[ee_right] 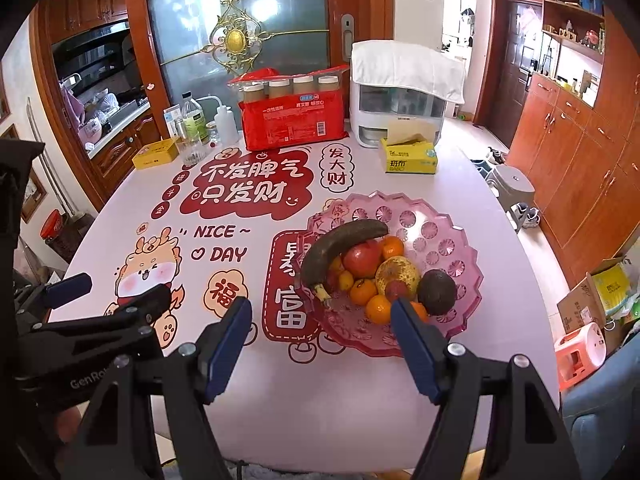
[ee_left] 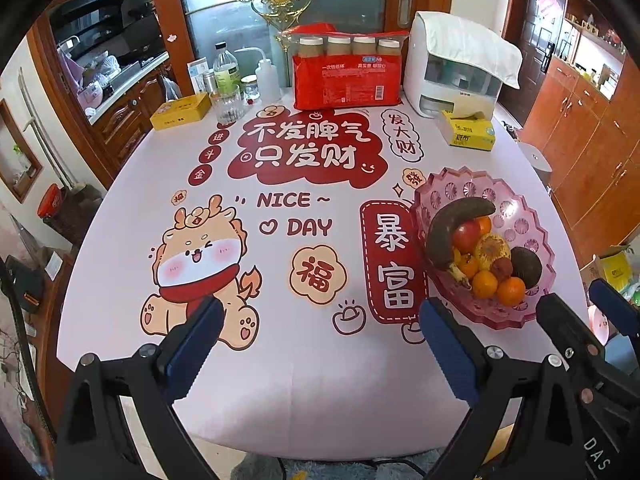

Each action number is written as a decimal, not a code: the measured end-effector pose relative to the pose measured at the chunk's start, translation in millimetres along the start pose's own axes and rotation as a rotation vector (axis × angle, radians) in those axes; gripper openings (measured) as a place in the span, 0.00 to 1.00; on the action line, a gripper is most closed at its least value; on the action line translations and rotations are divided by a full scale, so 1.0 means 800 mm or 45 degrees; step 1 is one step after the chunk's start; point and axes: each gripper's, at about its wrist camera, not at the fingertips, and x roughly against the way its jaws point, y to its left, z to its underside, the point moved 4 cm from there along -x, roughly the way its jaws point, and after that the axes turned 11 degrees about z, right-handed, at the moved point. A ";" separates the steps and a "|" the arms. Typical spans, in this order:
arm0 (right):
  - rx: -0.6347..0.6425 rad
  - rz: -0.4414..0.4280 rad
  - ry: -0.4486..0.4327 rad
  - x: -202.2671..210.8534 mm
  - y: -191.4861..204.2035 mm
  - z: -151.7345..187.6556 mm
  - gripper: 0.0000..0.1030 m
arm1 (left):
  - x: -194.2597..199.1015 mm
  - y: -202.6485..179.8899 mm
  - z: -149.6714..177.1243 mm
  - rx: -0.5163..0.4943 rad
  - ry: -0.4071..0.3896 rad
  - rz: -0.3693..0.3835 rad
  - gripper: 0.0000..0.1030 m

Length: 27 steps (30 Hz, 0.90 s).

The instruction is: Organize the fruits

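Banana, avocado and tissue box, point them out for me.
banana point(ee_right: 340, 240), right wrist view, middle of its dark peel
avocado point(ee_right: 437, 292), right wrist view, centre of its skin
tissue box point(ee_right: 410, 160), right wrist view, front face

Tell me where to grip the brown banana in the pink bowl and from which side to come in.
Grip the banana at mid-length, coming from above with the right gripper, fingers across its narrow width. It lies arched on top of the tomato, so its upper curve is exposed; its stem end sits low by the pink bowl rim.

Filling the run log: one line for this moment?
left claw open | right claw open | fruit in pink scalloped plastic bowl | nothing held
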 end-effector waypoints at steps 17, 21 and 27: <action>0.000 0.028 0.018 -0.007 0.008 -0.003 0.71 | -0.013 0.002 -0.002 0.005 0.030 0.030 0.95; -0.007 0.037 0.013 -0.005 0.006 -0.005 0.71 | -0.013 0.002 -0.003 0.001 0.024 0.032 0.95; 0.008 0.032 0.014 -0.006 0.009 -0.005 0.71 | -0.013 0.006 -0.002 0.009 0.029 0.028 0.95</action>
